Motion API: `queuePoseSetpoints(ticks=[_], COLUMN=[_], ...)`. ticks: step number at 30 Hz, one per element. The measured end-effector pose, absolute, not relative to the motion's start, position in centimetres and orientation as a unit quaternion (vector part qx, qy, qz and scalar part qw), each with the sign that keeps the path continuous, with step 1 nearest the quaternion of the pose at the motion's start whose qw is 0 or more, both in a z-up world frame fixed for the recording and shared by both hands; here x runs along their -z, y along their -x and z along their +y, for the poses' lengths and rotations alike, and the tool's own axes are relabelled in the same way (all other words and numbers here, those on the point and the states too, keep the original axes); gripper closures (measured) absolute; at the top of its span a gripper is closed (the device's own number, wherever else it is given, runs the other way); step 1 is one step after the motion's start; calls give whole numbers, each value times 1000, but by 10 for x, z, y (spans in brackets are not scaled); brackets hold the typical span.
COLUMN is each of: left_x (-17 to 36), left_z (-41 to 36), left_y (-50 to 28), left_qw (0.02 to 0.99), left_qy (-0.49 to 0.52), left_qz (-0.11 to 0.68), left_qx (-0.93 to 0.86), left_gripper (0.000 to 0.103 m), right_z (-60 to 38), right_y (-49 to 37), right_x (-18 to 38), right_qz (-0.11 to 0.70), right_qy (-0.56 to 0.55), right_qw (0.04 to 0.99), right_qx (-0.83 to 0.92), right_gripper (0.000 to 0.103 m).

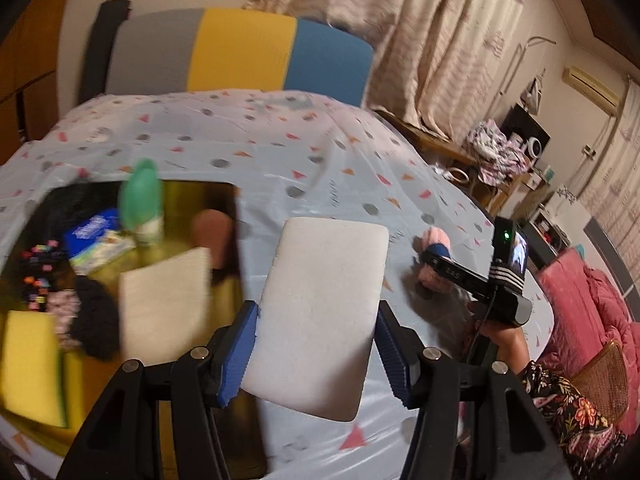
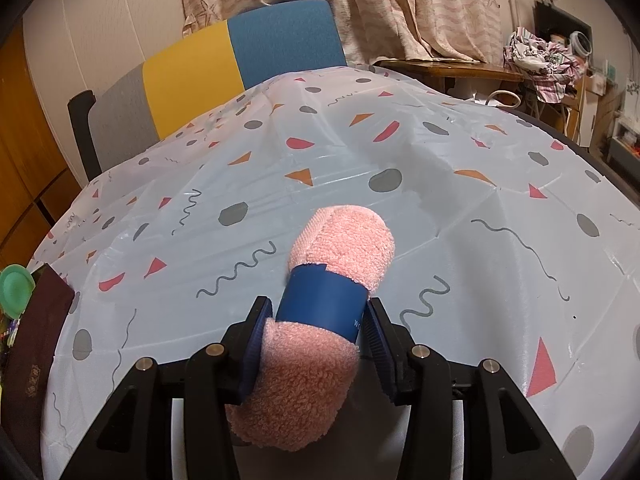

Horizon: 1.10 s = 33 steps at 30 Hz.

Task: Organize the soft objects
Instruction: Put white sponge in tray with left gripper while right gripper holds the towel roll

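My left gripper (image 1: 316,344) is shut on a white sponge pad (image 1: 320,308) and holds it above the patterned tablecloth (image 1: 304,160). My right gripper (image 2: 316,344) is shut on a rolled pink towel (image 2: 336,248) with a blue paper band (image 2: 320,300), just above the tablecloth (image 2: 440,184). The right gripper and the pink towel (image 1: 434,240) also show in the left wrist view, to the right of the sponge. A gold box (image 1: 188,192) at the left holds another white pad (image 1: 164,308), a yellow sponge (image 1: 32,364), a pink roll (image 1: 212,228) and a black fluffy item (image 1: 96,320).
The box also holds a green-capped bottle (image 1: 142,196), a blue packet (image 1: 92,228) and small colourful clips (image 1: 38,272). A grey, yellow and blue chair back (image 1: 240,48) stands behind the table. Curtains, a cluttered shelf (image 1: 504,148) and pink bedding (image 1: 580,300) lie to the right.
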<state>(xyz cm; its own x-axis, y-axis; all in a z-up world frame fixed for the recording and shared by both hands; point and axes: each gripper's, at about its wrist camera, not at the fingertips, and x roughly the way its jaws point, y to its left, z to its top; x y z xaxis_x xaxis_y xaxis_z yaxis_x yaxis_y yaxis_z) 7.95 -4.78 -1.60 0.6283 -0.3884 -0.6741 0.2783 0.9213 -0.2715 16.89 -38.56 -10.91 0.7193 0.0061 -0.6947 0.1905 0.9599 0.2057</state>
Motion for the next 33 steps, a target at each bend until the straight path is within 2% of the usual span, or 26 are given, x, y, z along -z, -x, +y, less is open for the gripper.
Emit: queuePoseSetpoints(ticks=[6, 13, 27, 30, 33], left_x=[12, 43, 69, 74, 71], left_z=[6, 60, 78, 80, 83], left_y=[-69, -68, -61, -58, -54], left_qw=[913, 904, 895, 891, 897], left_qy=[55, 77, 59, 63, 64], left_qz=[381, 413, 439, 446, 435], left_qx=[133, 77, 53, 50, 45], left_gripper=[44, 44, 40, 37, 27], right_z=[-384, -381, -376, -375, -375], right_y=[-170, -170, -172, -172, -173], right_x=[109, 108, 108, 108, 108], right_qz=[373, 376, 382, 383, 384], right_qy=[-127, -118, -101, -98, -95], right_qw=[917, 917, 916, 916, 915], right_qx=[53, 58, 70, 71, 74], right_gripper=[55, 54, 51, 51, 50])
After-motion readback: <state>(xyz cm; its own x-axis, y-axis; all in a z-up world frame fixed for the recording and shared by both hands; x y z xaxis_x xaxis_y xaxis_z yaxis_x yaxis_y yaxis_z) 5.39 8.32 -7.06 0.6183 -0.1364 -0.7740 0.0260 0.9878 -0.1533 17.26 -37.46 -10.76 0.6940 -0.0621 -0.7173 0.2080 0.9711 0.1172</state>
